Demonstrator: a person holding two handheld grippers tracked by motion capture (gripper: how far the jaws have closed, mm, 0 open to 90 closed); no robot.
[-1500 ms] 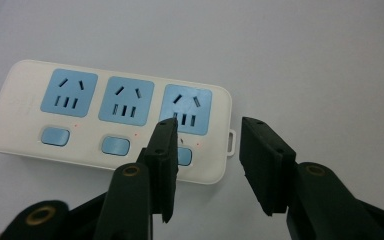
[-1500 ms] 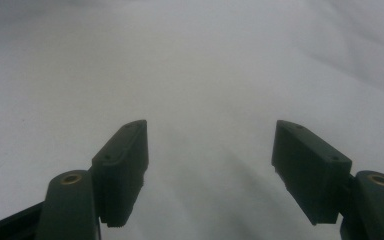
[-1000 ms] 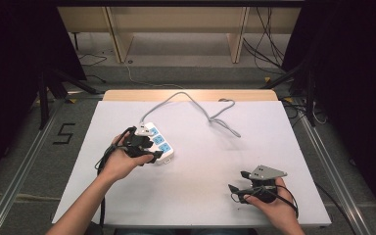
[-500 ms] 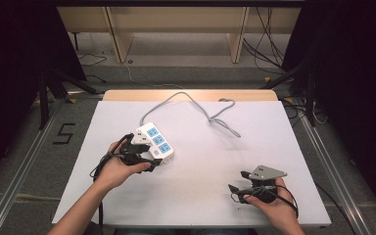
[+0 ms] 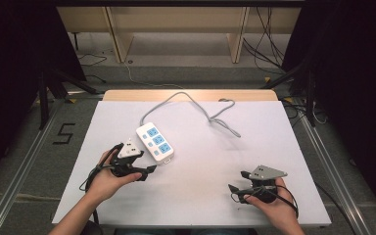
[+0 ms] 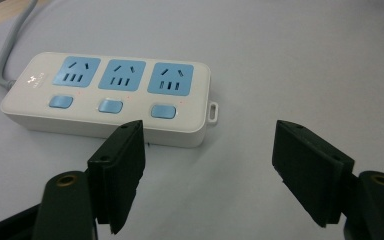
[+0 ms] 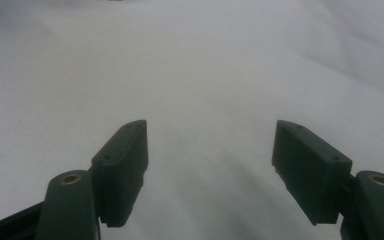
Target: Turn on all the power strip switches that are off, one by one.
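- High view first: I have a white power strip (image 5: pixel 154 142) lying flat on the white table (image 5: pixel 200 196), left of centre, its long axis running diagonally toward the far left.
- Its grey cord (image 5: pixel 196 103) leaves the far end, arcs toward the table's far edge and comes back in a loose tangle right of centre, well apart from the strip.
- My left gripper (image 5: pixel 144 172) sits just on the near side of the strip's near end, held in the left hand (image 5: pixel 108 177), jaws pointing right; it is close to the strip but I see a gap between them.
- Left gripper view: my jaws stand wide apart with nothing between them, only bare table.
- In that view the strip lies just beyond the left jaw, face up, with three blue sockets (image 6: pixel 121 75) in a row and three blue switches (image 6: pixel 111 105) below them.
- A small hanging loop (image 6: pixel 213 111) sticks out from the strip's end nearest the gap.
- My right gripper (image 5: pixel 237 182) rests near the table's near right corner, in the right hand (image 5: pixel 269 205), far from the strip, jaws pointing left.
- Right gripper view: those jaws are spread just as wide and hold nothing; plain white surface lies ahead of them.
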